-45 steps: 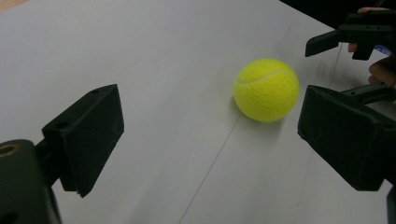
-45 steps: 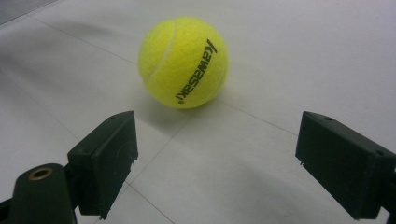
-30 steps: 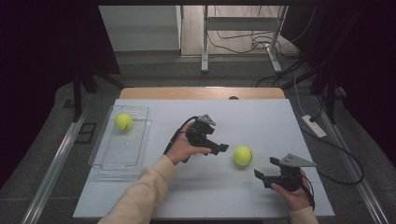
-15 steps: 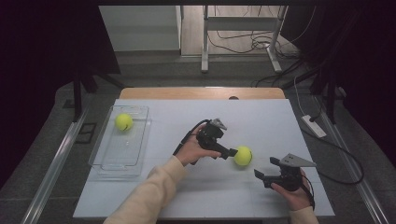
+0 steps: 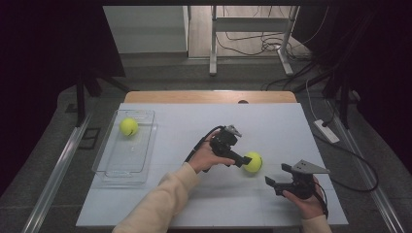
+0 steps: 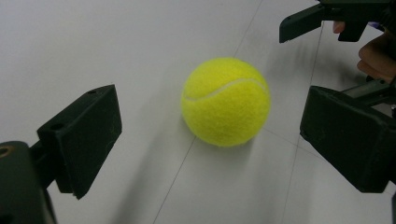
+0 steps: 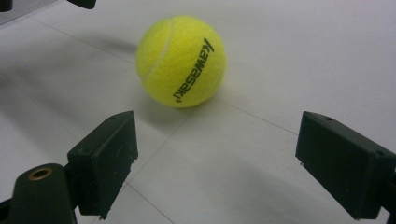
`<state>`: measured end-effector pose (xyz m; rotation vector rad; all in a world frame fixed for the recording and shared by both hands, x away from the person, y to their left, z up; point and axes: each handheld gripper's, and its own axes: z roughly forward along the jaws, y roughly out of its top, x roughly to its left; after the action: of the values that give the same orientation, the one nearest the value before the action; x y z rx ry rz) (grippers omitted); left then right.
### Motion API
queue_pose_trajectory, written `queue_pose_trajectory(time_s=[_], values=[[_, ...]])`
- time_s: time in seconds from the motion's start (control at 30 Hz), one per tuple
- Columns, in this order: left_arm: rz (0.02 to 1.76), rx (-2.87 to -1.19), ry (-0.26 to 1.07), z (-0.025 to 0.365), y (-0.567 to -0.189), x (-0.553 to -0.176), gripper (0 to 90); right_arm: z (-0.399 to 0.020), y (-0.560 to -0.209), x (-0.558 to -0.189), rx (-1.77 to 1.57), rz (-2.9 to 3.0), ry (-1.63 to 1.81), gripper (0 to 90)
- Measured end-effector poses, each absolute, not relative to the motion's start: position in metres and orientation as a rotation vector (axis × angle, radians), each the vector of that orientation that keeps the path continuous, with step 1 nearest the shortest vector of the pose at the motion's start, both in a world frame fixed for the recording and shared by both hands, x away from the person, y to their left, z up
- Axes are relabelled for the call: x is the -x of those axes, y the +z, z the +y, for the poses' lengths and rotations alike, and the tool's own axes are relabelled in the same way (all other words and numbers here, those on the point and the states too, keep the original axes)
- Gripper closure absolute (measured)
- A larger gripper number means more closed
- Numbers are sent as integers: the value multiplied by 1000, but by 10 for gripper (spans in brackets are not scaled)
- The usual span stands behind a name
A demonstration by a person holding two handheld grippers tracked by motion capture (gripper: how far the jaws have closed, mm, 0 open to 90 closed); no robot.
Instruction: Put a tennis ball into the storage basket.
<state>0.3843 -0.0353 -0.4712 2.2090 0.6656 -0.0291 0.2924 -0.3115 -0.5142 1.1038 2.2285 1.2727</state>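
While the person leans over the white table (image 5: 160,204), the left gripper (image 5: 241,160) reaches a tennis ball (image 5: 252,162) near the table's middle, and the right gripper (image 5: 274,184) waits just beside. Along the left gripper's jaws, the ball (image 6: 226,101) sits between wide-apart pads, untouched. Along the right gripper's jaws, also spread, the ball (image 7: 181,61) lies ahead.

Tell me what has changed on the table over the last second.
The left gripper moved right across the table up to the tennis ball; its jaws are open with the ball just ahead, not yet gripped. Unchanged: that ball's spot, the right gripper resting open nearby, and the second ball in the clear tray.
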Motion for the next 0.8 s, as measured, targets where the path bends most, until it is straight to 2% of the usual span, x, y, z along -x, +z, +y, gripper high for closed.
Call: queue_pose_trajectory(time_s=[0.8], values=[[646,-2272,-57,-63,-479,-390,61,-310,-515,-292,-1099,2238,1267,125]])
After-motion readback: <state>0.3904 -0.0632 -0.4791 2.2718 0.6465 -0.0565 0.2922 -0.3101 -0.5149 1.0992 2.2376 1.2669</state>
